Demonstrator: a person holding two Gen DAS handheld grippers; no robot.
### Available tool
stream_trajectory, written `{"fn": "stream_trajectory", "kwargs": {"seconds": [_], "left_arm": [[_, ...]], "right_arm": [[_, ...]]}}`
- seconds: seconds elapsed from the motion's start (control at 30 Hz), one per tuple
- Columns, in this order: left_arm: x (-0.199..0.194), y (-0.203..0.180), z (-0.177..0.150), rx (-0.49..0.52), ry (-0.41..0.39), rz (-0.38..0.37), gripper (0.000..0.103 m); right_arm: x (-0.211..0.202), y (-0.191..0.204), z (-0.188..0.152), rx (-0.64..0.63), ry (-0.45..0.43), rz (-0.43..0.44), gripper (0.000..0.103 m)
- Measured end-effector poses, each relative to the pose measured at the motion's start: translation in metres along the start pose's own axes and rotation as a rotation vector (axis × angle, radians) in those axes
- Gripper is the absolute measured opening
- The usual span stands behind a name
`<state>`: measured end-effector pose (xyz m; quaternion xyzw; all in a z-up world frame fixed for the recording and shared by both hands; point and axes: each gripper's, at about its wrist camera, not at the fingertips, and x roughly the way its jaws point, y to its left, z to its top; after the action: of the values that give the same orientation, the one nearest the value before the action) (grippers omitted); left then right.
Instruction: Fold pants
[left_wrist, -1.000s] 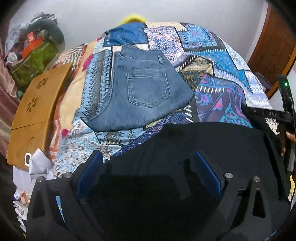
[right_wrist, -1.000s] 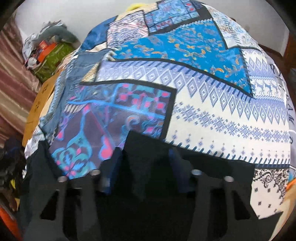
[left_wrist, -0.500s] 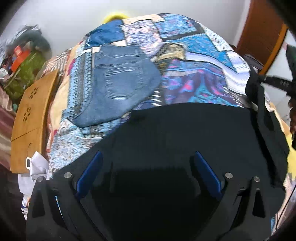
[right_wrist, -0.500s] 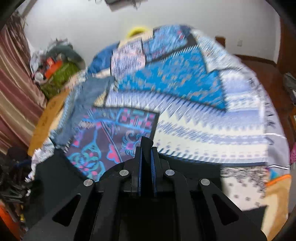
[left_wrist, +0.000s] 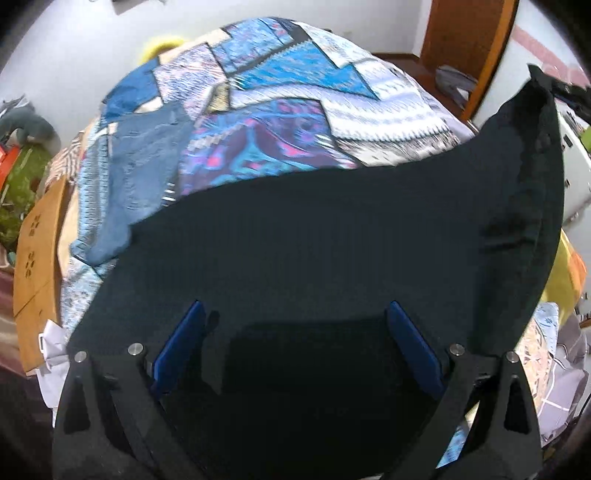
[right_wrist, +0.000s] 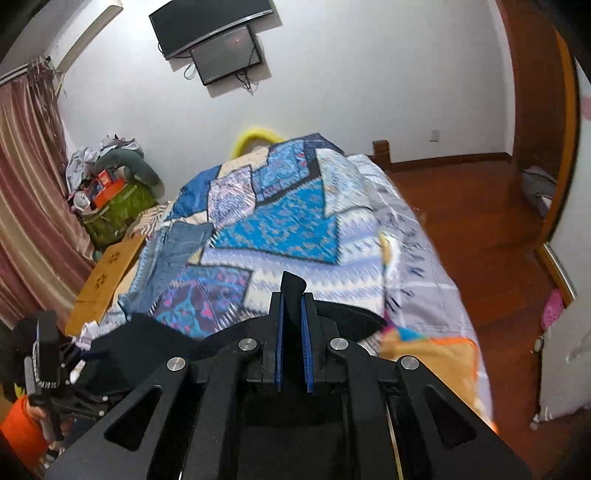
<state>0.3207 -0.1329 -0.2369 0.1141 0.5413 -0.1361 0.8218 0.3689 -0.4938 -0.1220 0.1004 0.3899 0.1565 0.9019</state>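
The black pants (left_wrist: 332, 240) are spread over the near end of the bed, one corner lifted high at the right (left_wrist: 535, 122). My left gripper (left_wrist: 295, 350) is open, its blue pads (left_wrist: 181, 343) wide apart over the black cloth. My right gripper (right_wrist: 293, 332) is shut on a fold of the black pants (right_wrist: 293, 291) and holds it up above the bed. In the right wrist view the rest of the pants (right_wrist: 147, 339) hang down to the left, by the left gripper (right_wrist: 48, 354).
A patchwork blue bedspread (right_wrist: 288, 229) covers the bed. Folded blue jeans (left_wrist: 147, 155) lie at its far left, also in the right wrist view (right_wrist: 181, 240). A wooden board (left_wrist: 37, 236), green bag (right_wrist: 118, 210), wall screens (right_wrist: 221, 37) and wooden floor (right_wrist: 480, 206) surround it.
My right gripper closed on the black pants and lifted them upward. The lifted corner rose at the right of the left wrist view. The left gripper stayed open.
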Motion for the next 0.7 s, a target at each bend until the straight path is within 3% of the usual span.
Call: {"fn": "stream_trajectory", "kwargs": {"seconds": [0.13,0.4,0.6,0.7], "left_arm": [[0.011,-0.017,-0.004,-0.008,0.022,0.009,0.100],[0.011,-0.024,-0.007,-0.038,-0.005,0.029,0.100],[0.010,-0.023,-0.008,-0.054,-0.023,0.025,0.100],[0.000,-0.016,-0.011,-0.068,-0.056,0.029,0.100]], "right_arm": [[0.005,-0.018,-0.037,-0.005,0.068,-0.044,0.008],[0.018,-0.049,-0.110,0.057,0.205,-0.093,0.009],[0.026,-0.050,-0.137,0.055,0.304,-0.155,0.017],[0.022,-0.042,-0.133,0.027,0.317,-0.204,0.018]]}}
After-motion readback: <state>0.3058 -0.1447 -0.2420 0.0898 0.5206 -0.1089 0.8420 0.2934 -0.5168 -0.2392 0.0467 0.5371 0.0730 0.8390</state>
